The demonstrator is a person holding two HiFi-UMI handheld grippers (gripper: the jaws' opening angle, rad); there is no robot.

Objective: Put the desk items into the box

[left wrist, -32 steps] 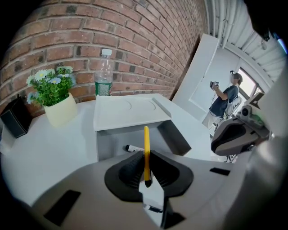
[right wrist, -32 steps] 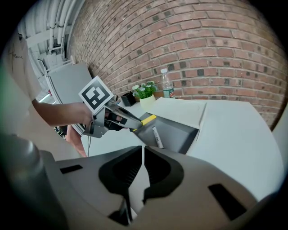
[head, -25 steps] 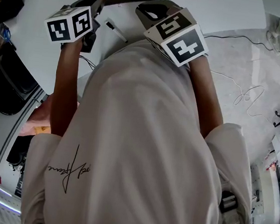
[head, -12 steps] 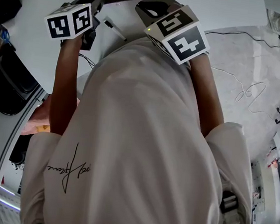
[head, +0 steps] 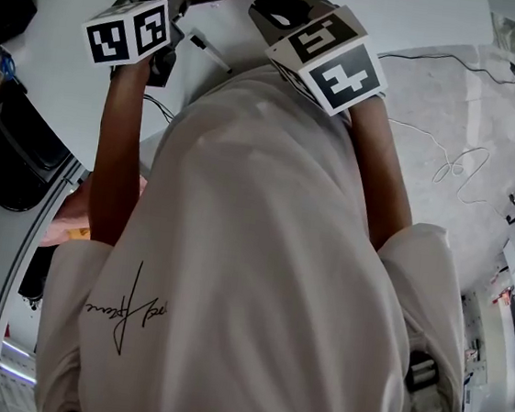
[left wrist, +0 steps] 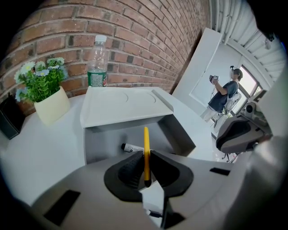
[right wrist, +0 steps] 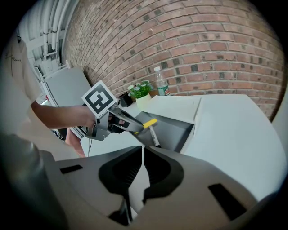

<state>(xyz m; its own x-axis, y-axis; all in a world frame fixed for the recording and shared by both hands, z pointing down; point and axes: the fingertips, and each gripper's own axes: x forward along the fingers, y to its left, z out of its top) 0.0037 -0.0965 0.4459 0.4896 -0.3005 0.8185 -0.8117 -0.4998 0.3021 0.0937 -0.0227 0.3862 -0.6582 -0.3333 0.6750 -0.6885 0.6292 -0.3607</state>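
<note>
Clamped in the left gripper [left wrist: 145, 170]: a yellow pen [left wrist: 146, 143], pinched near one end, poking out over the open box [left wrist: 177, 130] with a black marker [left wrist: 133, 147] inside. Might swing in that thin hold, or clip the near wall and land on the surface [left wrist: 40, 152] if dropped early. Further right, right gripper [right wrist: 141, 158] pressed together on nothing.

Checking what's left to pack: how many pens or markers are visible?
3: a yellow pen in the left claw, a marker inside the box, a second marker on the desk. Others may be hidden.
</note>
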